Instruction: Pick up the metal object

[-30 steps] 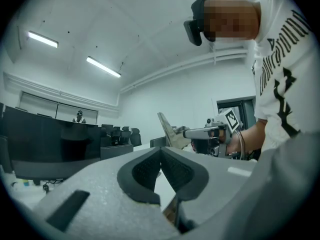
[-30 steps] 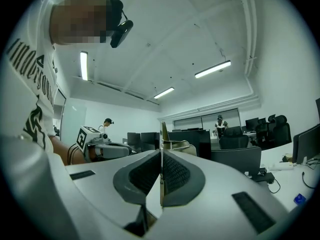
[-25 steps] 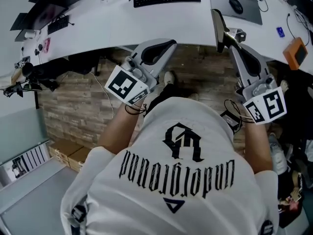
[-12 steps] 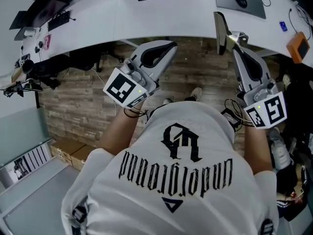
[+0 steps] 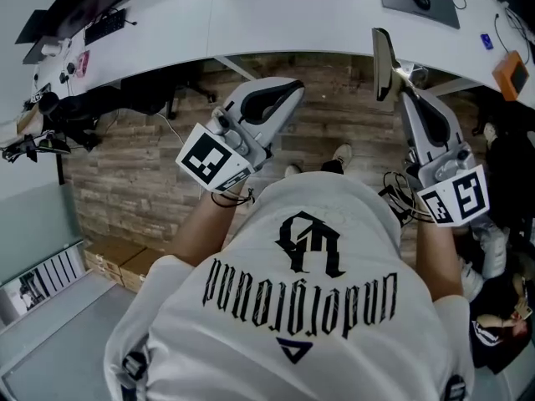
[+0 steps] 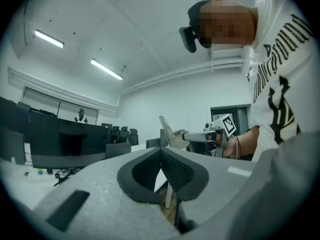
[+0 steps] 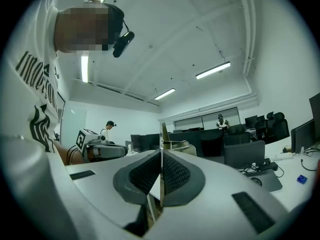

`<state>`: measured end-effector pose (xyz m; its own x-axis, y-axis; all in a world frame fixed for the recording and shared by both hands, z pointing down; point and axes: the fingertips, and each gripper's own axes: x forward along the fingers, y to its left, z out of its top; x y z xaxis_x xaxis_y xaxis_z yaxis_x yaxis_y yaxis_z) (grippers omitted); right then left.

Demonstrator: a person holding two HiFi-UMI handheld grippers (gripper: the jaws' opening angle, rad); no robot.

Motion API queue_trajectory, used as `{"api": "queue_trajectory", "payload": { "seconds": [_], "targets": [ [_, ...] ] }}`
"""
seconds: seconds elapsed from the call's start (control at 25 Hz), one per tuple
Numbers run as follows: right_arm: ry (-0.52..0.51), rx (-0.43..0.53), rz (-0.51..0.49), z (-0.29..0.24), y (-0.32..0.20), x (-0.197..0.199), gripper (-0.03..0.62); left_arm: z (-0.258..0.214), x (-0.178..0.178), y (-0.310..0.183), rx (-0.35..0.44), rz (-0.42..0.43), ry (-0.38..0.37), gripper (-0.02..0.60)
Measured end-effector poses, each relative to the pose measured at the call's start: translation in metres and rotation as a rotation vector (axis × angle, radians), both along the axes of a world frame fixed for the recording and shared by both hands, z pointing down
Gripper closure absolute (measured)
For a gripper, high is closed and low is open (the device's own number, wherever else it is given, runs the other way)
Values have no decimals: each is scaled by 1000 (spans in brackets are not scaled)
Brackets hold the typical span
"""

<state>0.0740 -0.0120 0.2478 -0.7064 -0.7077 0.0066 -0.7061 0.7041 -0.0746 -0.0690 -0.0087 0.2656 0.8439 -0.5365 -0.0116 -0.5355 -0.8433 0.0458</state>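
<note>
- Firmly closed on the metal object (image 7: 163,132), the right gripper (image 7: 161,158) holds this thin plate edge-on, sticking out past its jaws.
- From the head view, the plate is in the air at the edge of the white desk (image 5: 284,23).
- The left gripper (image 6: 161,153) has its jaws pressed together with nothing between them, and is raised beside the person's shirt (image 5: 309,291).

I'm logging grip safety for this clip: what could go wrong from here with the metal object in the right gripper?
1. The right gripper pinches the metal object across its thin faces, and much of it sticks out beyond the jaws, so it might pivot or slip.
2. It hangs over the floor, not the desk, so a slip would likely drop it near the person's shoe.
</note>
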Motion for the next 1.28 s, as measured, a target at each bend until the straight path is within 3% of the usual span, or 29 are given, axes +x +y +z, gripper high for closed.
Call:
{"api": "queue_trajectory", "payload": {
  "seconds": [0.56,1.28],
  "targets": [
    [5,20,39,0,87,-68,579,-6,-82,83,24,20,18,566],
    [-5,23,70,7,173,-121,579,-13,-132,161,36,48,17,566]
  ]
}}
